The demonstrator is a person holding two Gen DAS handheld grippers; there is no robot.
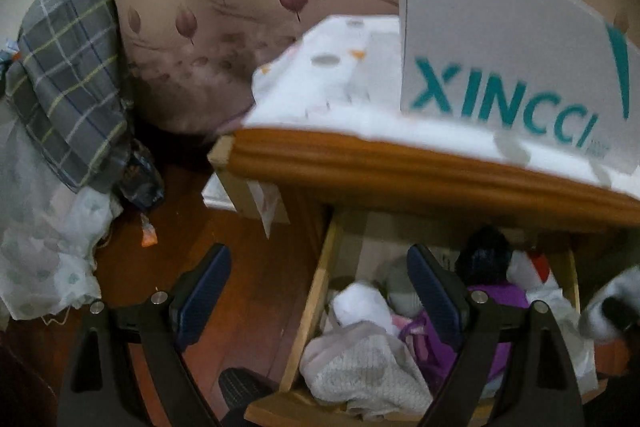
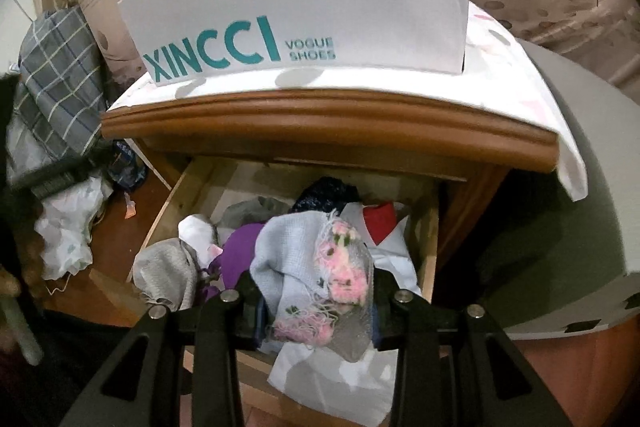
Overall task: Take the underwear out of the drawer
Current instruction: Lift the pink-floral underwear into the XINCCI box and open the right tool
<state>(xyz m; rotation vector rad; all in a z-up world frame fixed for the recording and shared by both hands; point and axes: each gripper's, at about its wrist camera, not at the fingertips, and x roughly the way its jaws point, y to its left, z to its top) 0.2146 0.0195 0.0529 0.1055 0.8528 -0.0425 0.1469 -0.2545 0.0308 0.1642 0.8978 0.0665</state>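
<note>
The wooden drawer [image 2: 168,203] of the nightstand stands pulled out, full of crumpled clothes. My right gripper [image 2: 316,311] is shut on a pale blue knitted garment [image 2: 292,259] with pink flowers, lifted just above the pile. Below it lie a purple garment [image 2: 240,247], a grey-white cloth [image 2: 164,271] and a red and white piece [image 2: 380,219]. My left gripper [image 1: 320,275] is open and holds nothing. Its left finger [image 1: 208,279] hangs over the floor. Its right finger [image 1: 432,283] is over the drawer [image 1: 316,287], next to the purple garment [image 1: 496,299] and a white cloth [image 1: 360,303].
A white XINCCI shoe box [image 2: 304,3] stands on the white cloth that covers the nightstand top [image 2: 320,115]. A grey plaid cloth [image 1: 72,75] and a pale sheet [image 1: 44,247] are heaped on the left of the wooden floor [image 1: 240,227]. A grey padded shape [image 2: 568,207] is at the right.
</note>
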